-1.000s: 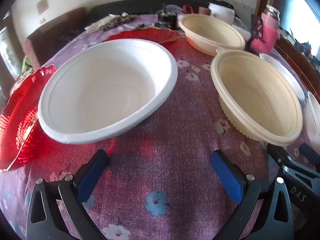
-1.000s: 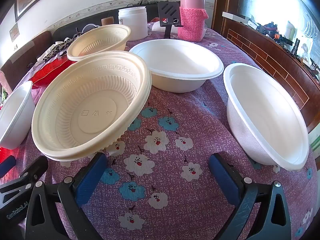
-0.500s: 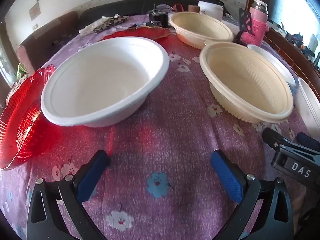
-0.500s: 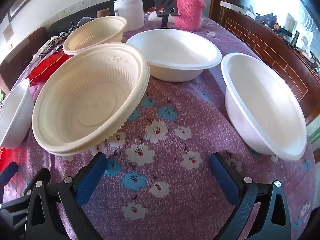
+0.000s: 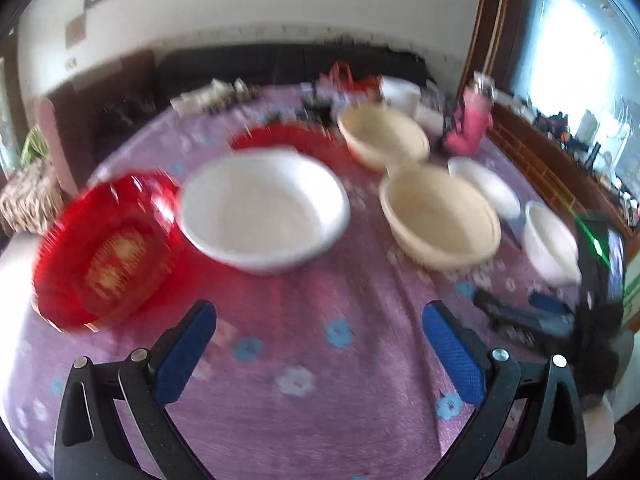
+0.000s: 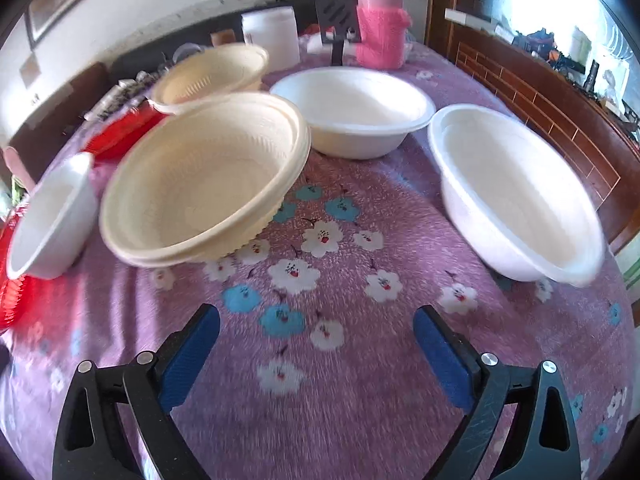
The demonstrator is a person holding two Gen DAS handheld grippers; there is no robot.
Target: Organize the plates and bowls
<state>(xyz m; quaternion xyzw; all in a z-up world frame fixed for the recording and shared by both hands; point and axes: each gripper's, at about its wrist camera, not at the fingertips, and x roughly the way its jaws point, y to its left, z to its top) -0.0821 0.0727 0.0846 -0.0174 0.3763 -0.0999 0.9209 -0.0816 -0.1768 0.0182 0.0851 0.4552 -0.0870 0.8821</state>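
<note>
My left gripper (image 5: 320, 312) is open and empty, held above the purple flowered tablecloth (image 5: 320, 360), well short of a large white bowl (image 5: 264, 208). Left of that bowl sits a red ribbed plate (image 5: 104, 248); a second red plate (image 5: 280, 138) lies behind it. Two cream bowls (image 5: 440, 220) (image 5: 382, 140) stand to the right. My right gripper (image 6: 316, 318) is open and empty too, in front of the near cream bowl (image 6: 200, 184), with the far cream bowl (image 6: 212, 76) behind and white bowls at centre back (image 6: 352, 108) and right (image 6: 516, 192).
A pink-sleeved flask (image 6: 380, 32), a white tub (image 6: 272, 36) and a black stand (image 6: 336, 20) crowd the table's far end. A brown wooden rail (image 6: 540, 92) runs along the right. The right gripper's body (image 5: 532, 320) shows low right in the blurred left wrist view.
Both grippers have drawn back and risen, so the bowls look smaller and farther. The left view now takes in the whole red plate. No bowl has moved.
</note>
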